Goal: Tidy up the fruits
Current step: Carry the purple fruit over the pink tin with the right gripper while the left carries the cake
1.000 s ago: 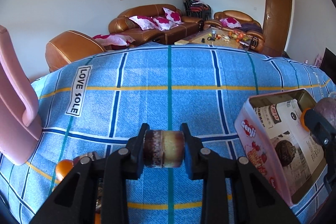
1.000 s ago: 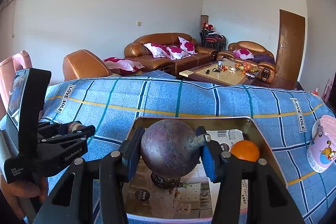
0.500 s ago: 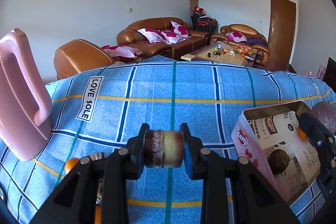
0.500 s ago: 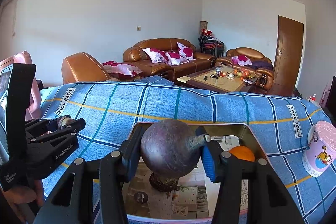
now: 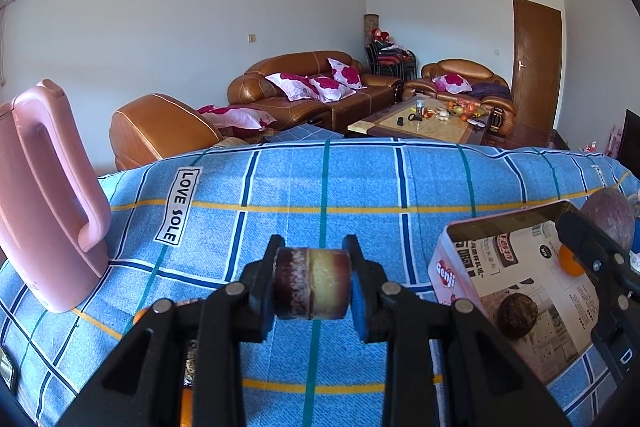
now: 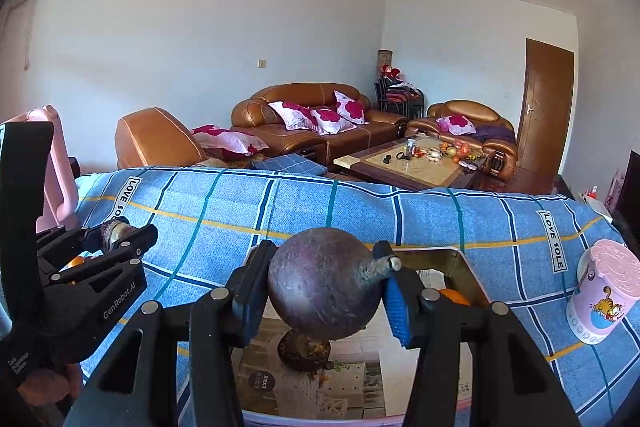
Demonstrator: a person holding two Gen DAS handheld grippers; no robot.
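My left gripper (image 5: 312, 283) is shut on a short cylinder of sugarcane (image 5: 310, 283), brown at one end and yellow at the other, held above the blue checked cloth. My right gripper (image 6: 326, 289) is shut on a round purple fruit with a stem (image 6: 324, 291), held over an open tin box (image 6: 456, 259). The box (image 5: 444, 267) holds a dark round fruit (image 5: 516, 315) and an orange (image 5: 570, 263). The left gripper also shows in the right wrist view (image 6: 120, 235) at the left.
A pink jug (image 5: 44, 195) stands at the left on the cloth. A pink cartoon cup (image 6: 604, 295) stands at the right. An orange fruit (image 5: 140, 317) lies below the left gripper. Sofas and a coffee table lie beyond the table.
Both grippers have lifted and tilted up with their fruits still held; the pink jug and more of the room show now. The box looks lower and farther.
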